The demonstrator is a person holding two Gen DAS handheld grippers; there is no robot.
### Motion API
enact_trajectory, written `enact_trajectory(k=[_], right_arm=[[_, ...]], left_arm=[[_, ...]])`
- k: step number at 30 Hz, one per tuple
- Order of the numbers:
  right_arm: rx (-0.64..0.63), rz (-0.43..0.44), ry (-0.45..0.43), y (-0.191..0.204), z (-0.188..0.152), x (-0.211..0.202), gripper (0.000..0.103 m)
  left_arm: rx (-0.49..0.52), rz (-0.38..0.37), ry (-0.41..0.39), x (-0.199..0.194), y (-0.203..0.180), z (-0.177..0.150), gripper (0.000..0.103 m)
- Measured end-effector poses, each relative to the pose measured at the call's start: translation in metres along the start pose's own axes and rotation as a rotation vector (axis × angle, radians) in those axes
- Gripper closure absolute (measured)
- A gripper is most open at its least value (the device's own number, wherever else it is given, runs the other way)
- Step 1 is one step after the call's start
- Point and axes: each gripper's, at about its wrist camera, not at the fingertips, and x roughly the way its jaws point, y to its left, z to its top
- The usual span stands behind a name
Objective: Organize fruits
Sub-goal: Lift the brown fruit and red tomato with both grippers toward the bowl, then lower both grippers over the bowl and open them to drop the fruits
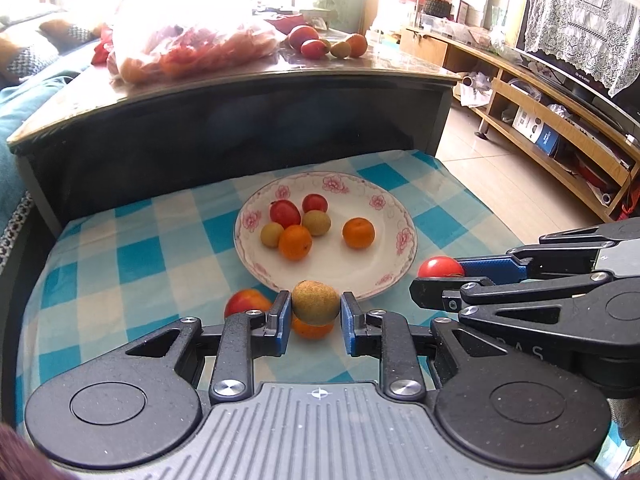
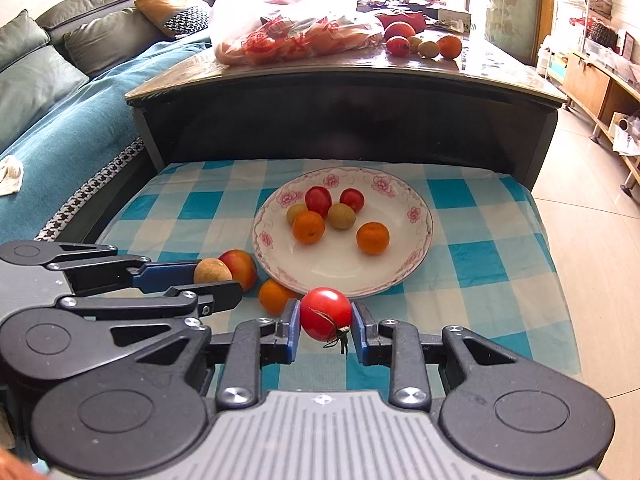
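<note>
My left gripper is shut on a brownish-green round fruit, held just above the checked cloth in front of the plate. My right gripper is shut on a red tomato with its stem pointing down. The white flowered plate holds two oranges, two red fruits and two greenish fruits. Under and beside the left gripper, an orange and a red-yellow apple lie on the cloth. In the right wrist view the left gripper shows at the left with its fruit.
The blue-and-white checked cloth covers a low table. Behind it stands a dark coffee table with a plastic bag of fruit and several loose fruits. A sofa is at the left, tiled floor and a wooden TV shelf at the right.
</note>
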Motion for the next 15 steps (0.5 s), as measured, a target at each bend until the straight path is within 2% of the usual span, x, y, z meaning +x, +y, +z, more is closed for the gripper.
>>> enact_trajectory(k=[15], right_arm=[[-0.004, -0.017, -0.012, -0.007, 0.02, 0.012, 0.072]], left_arm=[[0.011, 0.015, -0.007, 0.014, 0.004, 0.017, 0.072]])
